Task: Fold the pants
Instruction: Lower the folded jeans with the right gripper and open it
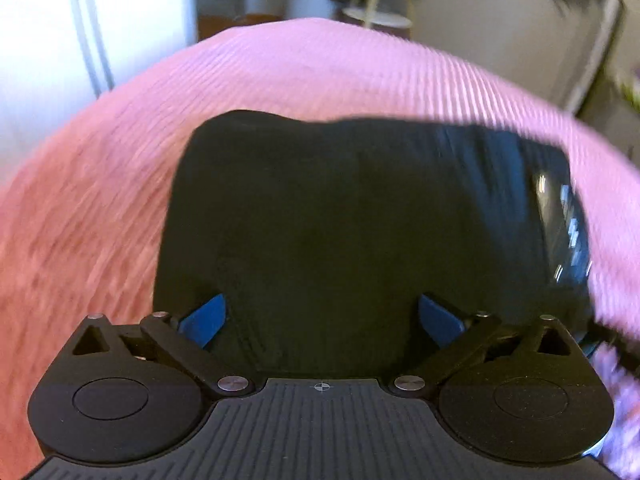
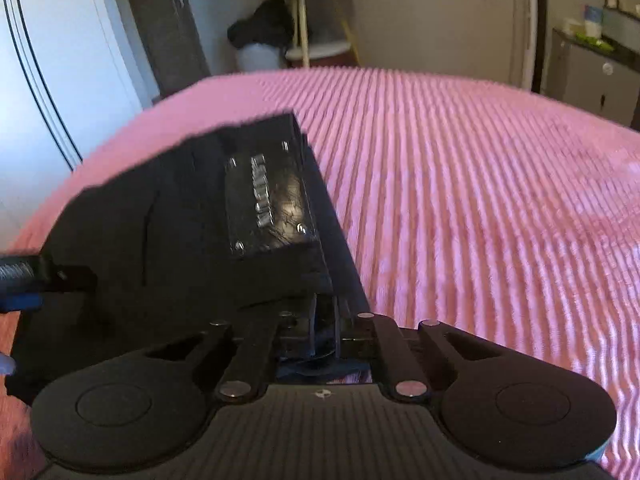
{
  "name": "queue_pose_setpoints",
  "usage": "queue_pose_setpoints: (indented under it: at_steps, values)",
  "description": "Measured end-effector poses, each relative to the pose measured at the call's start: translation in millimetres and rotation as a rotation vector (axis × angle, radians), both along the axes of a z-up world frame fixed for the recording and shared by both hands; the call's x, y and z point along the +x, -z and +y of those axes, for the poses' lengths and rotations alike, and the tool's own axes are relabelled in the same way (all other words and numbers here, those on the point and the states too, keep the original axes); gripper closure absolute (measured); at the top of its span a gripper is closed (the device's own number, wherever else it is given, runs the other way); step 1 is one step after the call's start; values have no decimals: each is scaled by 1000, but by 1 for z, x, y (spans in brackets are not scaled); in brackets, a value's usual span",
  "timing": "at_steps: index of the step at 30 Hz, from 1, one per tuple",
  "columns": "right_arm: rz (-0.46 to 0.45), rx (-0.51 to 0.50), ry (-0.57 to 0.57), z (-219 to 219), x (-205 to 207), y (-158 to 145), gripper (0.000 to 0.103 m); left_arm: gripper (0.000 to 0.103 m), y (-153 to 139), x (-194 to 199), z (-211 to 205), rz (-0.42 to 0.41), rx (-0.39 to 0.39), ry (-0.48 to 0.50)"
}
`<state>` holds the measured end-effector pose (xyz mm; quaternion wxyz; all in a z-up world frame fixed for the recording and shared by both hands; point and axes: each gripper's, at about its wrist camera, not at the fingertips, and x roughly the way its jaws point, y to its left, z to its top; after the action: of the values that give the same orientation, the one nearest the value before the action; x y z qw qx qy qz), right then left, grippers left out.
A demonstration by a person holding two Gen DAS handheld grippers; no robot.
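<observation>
Black pants (image 1: 352, 216) lie folded into a squarish bundle on a pink ribbed bedspread (image 1: 280, 72). My left gripper (image 1: 322, 320) hovers over their near edge, open wide, its blue pads (image 1: 204, 320) far apart and gripping nothing. In the right wrist view the pants (image 2: 160, 232) show a shiny label patch (image 2: 268, 204) near their right edge. My right gripper (image 2: 325, 320) has its fingers drawn close together on that near right edge of the cloth. The left gripper's finger (image 2: 20, 280) pokes in at the left border, beside the pants.
The pink bedspread (image 2: 480, 200) stretches far to the right of the pants. Beyond the bed stand a white wardrobe (image 2: 48, 80), a small round side table (image 2: 308, 20), a white bin with dark cloth (image 2: 256, 40) and a cabinet (image 2: 588, 76).
</observation>
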<state>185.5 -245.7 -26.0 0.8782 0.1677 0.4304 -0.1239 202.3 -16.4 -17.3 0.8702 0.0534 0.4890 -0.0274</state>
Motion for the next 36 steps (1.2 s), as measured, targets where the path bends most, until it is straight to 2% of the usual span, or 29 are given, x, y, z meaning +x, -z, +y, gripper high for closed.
queue_pose_setpoints:
  at_steps: [2, 5, 8, 11, 14, 19, 24, 28, 31, 32, 33, 34, 35, 36]
  values:
    - [20, -15, -16, 1, 4, -1, 91, 0, 3, -1, 0, -3, 5, -2]
    - [32, -58, -24, 9, 0, -9, 90, 0, -10, -15, -3, -5, 19, -5]
    - [-44, -89, -37, 24, -19, -21, 88, 0, -15, -51, -1, -23, 26, 3]
    - [-83, -39, -78, 35, -32, -27, 88, 0, -17, -79, 4, -62, 40, -28]
    - [-97, -107, -132, 49, -31, -21, 88, 0, -16, -84, 8, -62, 45, -31]
    - [-7, -112, -120, 44, -15, 1, 88, 0, -15, -77, 8, -36, 56, -23]
    - [47, -183, -165, 55, -6, 0, 88, 0, -4, -78, 9, -62, 65, -15]
    - [85, -221, -191, 58, 6, 4, 88, 0, 2, -78, 5, -92, 114, 13]
    - [110, -234, -223, 61, 3, -6, 84, 0, -7, -81, 10, -52, 96, -12]
    - [111, -213, -229, 62, -4, -12, 76, 0, -11, -85, 13, -37, 88, -19]
    - [111, -191, -236, 62, -11, -15, 59, 0, -15, -91, 15, -14, 83, -23]
    - [110, -177, -238, 64, -24, -20, 49, 0, -17, -98, 17, 11, 82, -28]
    - [107, -165, -240, 66, -38, -24, 31, 0, -18, -107, 18, 25, 73, -34]
    - [100, -154, -241, 69, -51, -25, 22, 0, -20, -117, 20, 26, 57, -42]
